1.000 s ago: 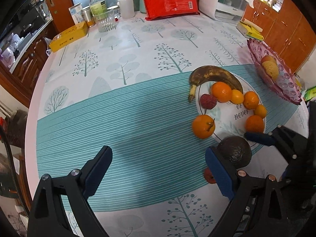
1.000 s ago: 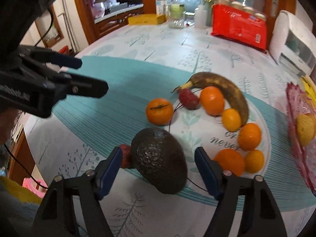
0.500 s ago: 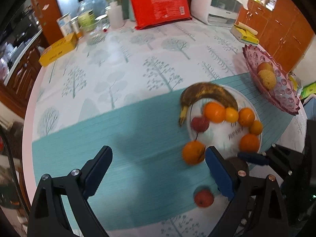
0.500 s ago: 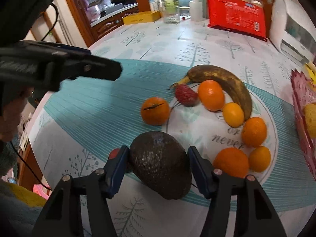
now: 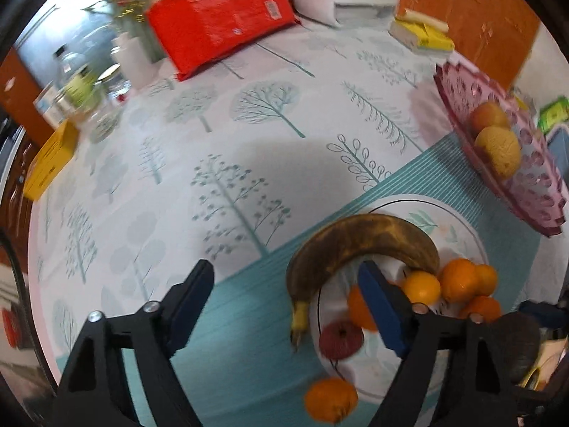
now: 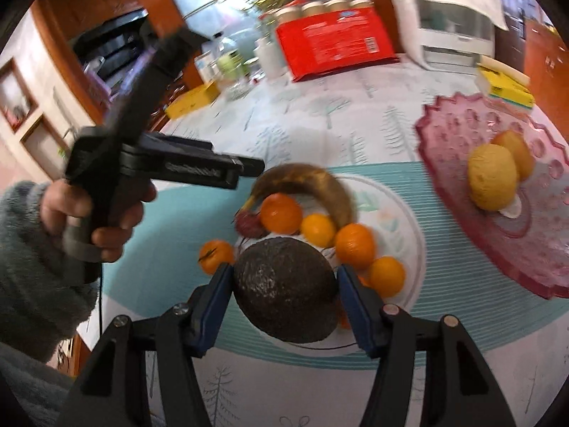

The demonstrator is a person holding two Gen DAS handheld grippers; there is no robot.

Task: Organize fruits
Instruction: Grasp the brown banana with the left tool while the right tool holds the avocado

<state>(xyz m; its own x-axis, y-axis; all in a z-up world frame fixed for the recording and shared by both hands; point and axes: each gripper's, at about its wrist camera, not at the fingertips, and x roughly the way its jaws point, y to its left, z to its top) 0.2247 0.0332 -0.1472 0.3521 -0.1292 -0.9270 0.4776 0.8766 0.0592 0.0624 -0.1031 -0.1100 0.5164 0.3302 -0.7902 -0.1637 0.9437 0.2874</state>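
Note:
My right gripper point(image 6: 284, 286) is shut on a dark avocado point(image 6: 284, 291), held just above the near rim of the white plate point(image 6: 405, 220). On the plate lie a brown banana point(image 6: 309, 185), several oranges point(image 6: 355, 245) and a red fruit point(image 6: 247, 224). One orange point(image 6: 215, 256) lies off the plate on the teal cloth. My left gripper point(image 5: 286, 302) hangs over the stem end of the banana point(image 5: 355, 238). Its jaws are closing, and the stem sits between them untouched. The avocado point(image 5: 522, 345) shows at the right edge of the left wrist view.
A pink glass bowl point(image 6: 462, 131) with two yellow fruits point(image 6: 492, 178) stands right of the plate. At the back of the table are a red packet point(image 5: 220, 25), bottles and jars point(image 5: 89, 106), a yellow box point(image 5: 49, 163) and a white appliance point(image 6: 448, 25). A hand point(image 6: 103, 224) holds the left gripper.
My right gripper closed onto the avocado and lifted it over the plate's edge. The left gripper swung across the cloth to the banana, and its jaws narrowed.

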